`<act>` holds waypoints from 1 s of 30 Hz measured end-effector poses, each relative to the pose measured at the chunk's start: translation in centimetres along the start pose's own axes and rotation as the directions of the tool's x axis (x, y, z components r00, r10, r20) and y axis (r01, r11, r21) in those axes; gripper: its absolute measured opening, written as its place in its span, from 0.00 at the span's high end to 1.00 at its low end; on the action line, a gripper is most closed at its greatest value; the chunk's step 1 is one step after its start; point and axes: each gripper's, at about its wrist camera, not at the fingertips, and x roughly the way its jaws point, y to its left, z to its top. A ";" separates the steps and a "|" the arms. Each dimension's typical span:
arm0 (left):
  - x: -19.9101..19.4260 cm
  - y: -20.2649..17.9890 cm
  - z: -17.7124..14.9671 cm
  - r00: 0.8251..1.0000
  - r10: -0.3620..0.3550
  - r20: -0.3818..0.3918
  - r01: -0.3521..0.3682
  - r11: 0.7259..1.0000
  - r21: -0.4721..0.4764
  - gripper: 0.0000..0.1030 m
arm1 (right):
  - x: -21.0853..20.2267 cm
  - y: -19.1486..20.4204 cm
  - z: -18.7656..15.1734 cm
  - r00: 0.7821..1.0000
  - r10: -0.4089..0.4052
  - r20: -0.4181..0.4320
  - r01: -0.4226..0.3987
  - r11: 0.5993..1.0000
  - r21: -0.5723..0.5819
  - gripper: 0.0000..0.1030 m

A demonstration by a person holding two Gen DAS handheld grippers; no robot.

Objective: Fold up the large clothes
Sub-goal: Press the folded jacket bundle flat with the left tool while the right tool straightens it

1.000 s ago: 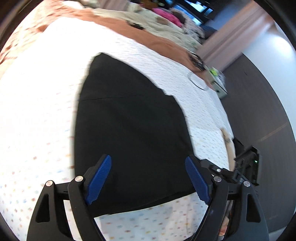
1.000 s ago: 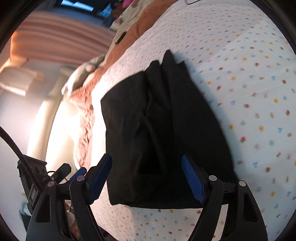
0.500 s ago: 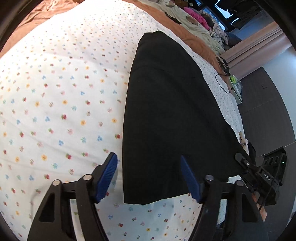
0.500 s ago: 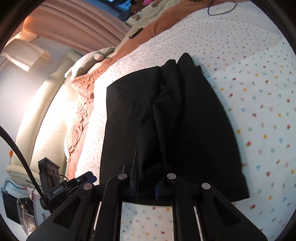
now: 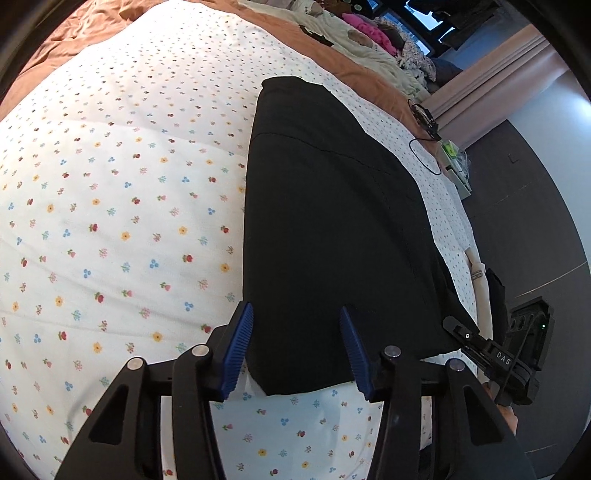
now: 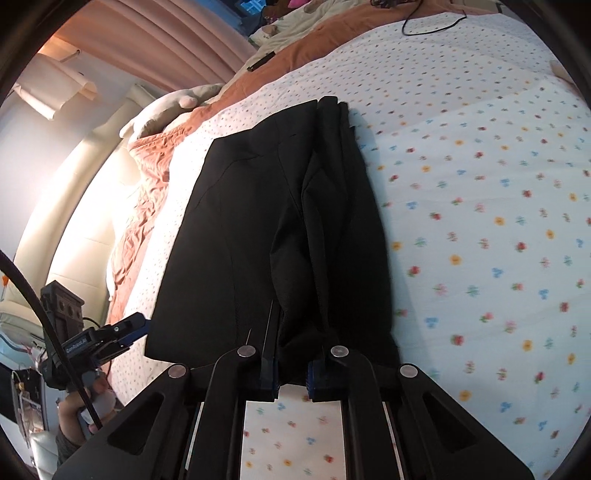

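Black garment (image 5: 332, 229) on the floral sheet (image 5: 110, 221) — near hem pinched in right tool (image 6: 291, 376), corner between left tool's (image 5: 295, 350) closing, half-wide jaws.

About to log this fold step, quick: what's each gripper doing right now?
Left gripper: open, fingers just closing around the black garment's near corner.
Right gripper: shut on the black garment's hem.

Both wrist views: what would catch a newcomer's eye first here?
A black garment lies lengthwise on a white flower-print sheet, stark against it. The right gripper is shut on the garment's near edge, cloth bunched between its blue pads. The left gripper straddles the other near corner, jaws just closing, pads not yet pressing. An orange-brown blanket edges the far side.
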 end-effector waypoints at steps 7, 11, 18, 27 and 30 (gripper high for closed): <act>1.7 -1.5 -0.9 0.998 0.051 -0.019 -0.051 0.998 0.041 0.52 | 0.4 -2.4 -0.6 0.995 0.030 -0.092 -0.026 0.999 0.040 0.93; 2.0 -1.5 -1.1 0.997 0.073 -0.025 -0.071 0.996 0.047 0.52 | -1.2 -3.9 -0.3 0.993 0.073 -0.093 -0.062 0.991 0.118 0.69; 1.5 -0.9 -0.5 0.998 0.047 -0.038 -0.047 0.999 0.001 0.52 | -4.8 -3.9 0.8 0.995 0.101 -0.024 -0.098 0.987 0.128 0.29; -0.7 -0.9 2.0 1.000 0.026 0.008 -0.026 1.000 0.006 0.23 | -2.7 -5.8 2.7 0.994 0.110 -0.023 -0.104 0.981 0.166 0.25; -0.5 -0.8 3.1 0.999 0.034 0.007 -0.034 0.999 0.006 0.23 | -1.7 -6.3 3.5 0.991 0.133 -0.016 -0.128 0.973 0.193 0.25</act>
